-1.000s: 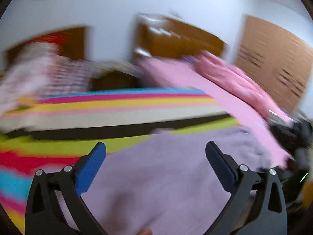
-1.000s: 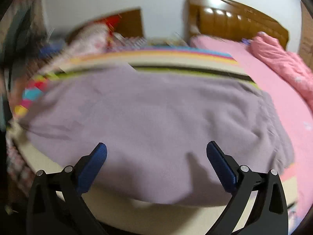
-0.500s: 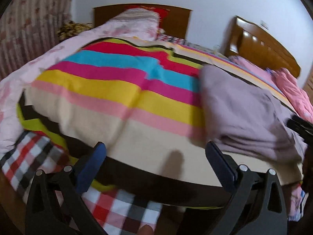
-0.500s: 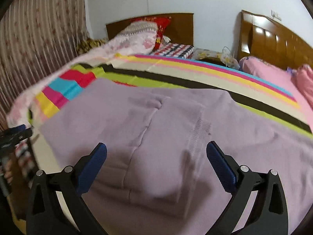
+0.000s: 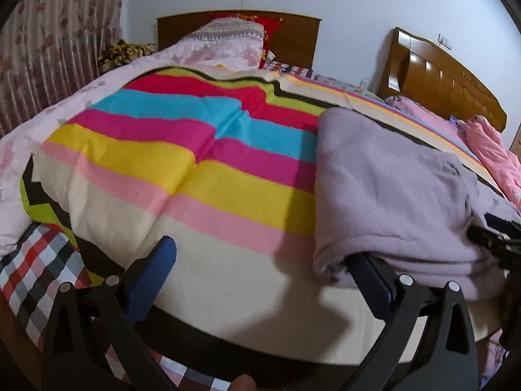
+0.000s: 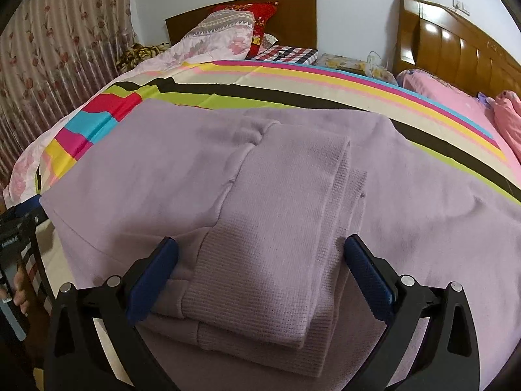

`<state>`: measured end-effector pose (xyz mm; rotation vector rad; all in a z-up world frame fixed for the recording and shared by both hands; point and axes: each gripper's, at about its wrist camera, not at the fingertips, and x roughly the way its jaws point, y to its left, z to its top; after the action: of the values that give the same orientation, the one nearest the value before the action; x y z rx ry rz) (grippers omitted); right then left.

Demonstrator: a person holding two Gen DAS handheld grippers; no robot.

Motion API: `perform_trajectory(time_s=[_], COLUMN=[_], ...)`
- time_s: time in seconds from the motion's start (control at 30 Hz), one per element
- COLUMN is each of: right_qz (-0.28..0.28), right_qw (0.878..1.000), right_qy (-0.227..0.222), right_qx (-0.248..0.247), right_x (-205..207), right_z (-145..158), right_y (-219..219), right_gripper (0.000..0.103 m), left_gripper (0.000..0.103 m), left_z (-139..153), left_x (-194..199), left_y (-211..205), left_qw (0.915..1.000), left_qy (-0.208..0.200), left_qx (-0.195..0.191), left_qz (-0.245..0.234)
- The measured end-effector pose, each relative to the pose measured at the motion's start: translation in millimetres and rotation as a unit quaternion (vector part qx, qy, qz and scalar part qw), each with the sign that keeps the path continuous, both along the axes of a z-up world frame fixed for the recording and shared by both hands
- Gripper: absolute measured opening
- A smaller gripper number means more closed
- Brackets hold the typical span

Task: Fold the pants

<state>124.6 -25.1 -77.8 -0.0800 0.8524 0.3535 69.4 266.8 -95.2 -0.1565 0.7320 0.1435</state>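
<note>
Lilac pants lie folded in layers on a striped bedspread, ribbed cuffs nearest the camera. My right gripper is open, its blue pads either side of the cuff end, just above the cloth. In the left wrist view the same pants lie at the right of the bed. My left gripper is open over the cream stripe, its right finger at the pants' near left corner, under the cloth's edge. The right gripper's black tip shows at the far right edge.
The striped bedspread covers the bed's left half, with a checked cloth hanging at its near corner. A pink bed with a wooden headboard stands to the right. Pillows lie at the far end, a curtain on the left.
Both views swung left, then steadied. The right gripper came low over the pants' cuff end. The left gripper closed in on the pants' near left corner. Both stayed open.
</note>
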Motion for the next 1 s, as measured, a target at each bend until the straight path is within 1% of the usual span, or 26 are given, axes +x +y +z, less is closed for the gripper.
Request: perform_trajectory(time_s=[0.07,0.1,0.13,0.17,0.23,0.33,0.37,0.47,0.53,0.63,0.67,0.7,0.77,0.8,0.83,0.9,0.93,0.97,1.0], right_qz=[0.000,0.000,0.000,0.000,0.000,0.004,0.004,0.004,0.004,-0.002,-0.009,-0.011,0.000,0.008,0.016,0.020,0.020,0.015,0.016], right_qw=[1.000,1.000,1.000,1.000,1.000,1.000,1.000,1.000,1.000,1.000,1.000,0.999,0.999,0.998,0.997,0.997,0.997,0.998,0.999], right_qy=[0.001,0.001,0.001,0.002,0.002,0.003,0.003,0.004,0.005,-0.001,-0.014,-0.030,-0.055,-0.067,-0.070,-0.051,-0.034,-0.025,-0.017], right_qx=[0.001,0.001,0.002,0.002,0.001,-0.001,-0.002,-0.003,-0.001,-0.011,-0.015,-0.012,-0.001,-0.001,-0.009,-0.055,-0.060,-0.048,-0.047], right_x=[-1,-1,-1,0,-1,1,1,3,3,2,-2,-7,-14,-18,-18,-13,-9,-7,-5], right_z=[1,1,1,0,0,-1,-2,-2,-2,1,5,10,19,22,22,9,0,1,1], right_y=[-1,-1,-1,-1,0,0,0,-1,-2,-1,0,1,5,10,15,26,26,21,19], right_gripper=[0.098,0.098,0.099,0.099,0.099,0.099,0.099,0.099,0.099,0.098,0.098,0.098,0.098,0.098,0.098,0.098,0.098,0.098,0.098], left_gripper=[0.102,0.102,0.102,0.102,0.102,0.102,0.102,0.102,0.102,0.102,0.102,0.102,0.102,0.102,0.102,0.102,0.102,0.102,0.102], left_z=[5,5,3,-3,-4,2,1,0,1,-1,-1,-2,-1,-1,-2,-3,-4,-5,-4], left_x=[1,2,5,10,8,0,-2,-1,1,1,1,1,1,0,0,-1,-1,-1,-2], left_y=[-5,-6,-9,-11,-8,-7,-8,-9,-9,-3,0,1,-1,-4,-4,-2,0,0,1], left_qw=[0.9998,0.9995,0.9990,0.9977,0.9976,0.9911,0.9891,0.9845,0.9845,0.9898,0.9914,0.9919,0.9914,0.9913,0.9915,0.9927,0.9932,0.9934,0.9936], left_qy=[-0.013,-0.011,-0.005,0.011,0.007,0.010,0.016,0.014,0.015,0.018,0.019,0.020,0.019,0.019,0.018,0.015,0.014,0.015,0.012], left_qx=[0.017,0.029,0.044,0.066,0.068,0.129,0.140,0.166,0.164,0.131,0.118,0.115,0.120,0.121,0.120,0.110,0.105,0.102,0.100], left_qz=[-0.002,-0.001,0.003,0.008,-0.003,-0.031,-0.041,-0.056,-0.058,-0.054,-0.052,-0.052,-0.050,-0.049,-0.048,-0.047,-0.048,-0.049,-0.050])
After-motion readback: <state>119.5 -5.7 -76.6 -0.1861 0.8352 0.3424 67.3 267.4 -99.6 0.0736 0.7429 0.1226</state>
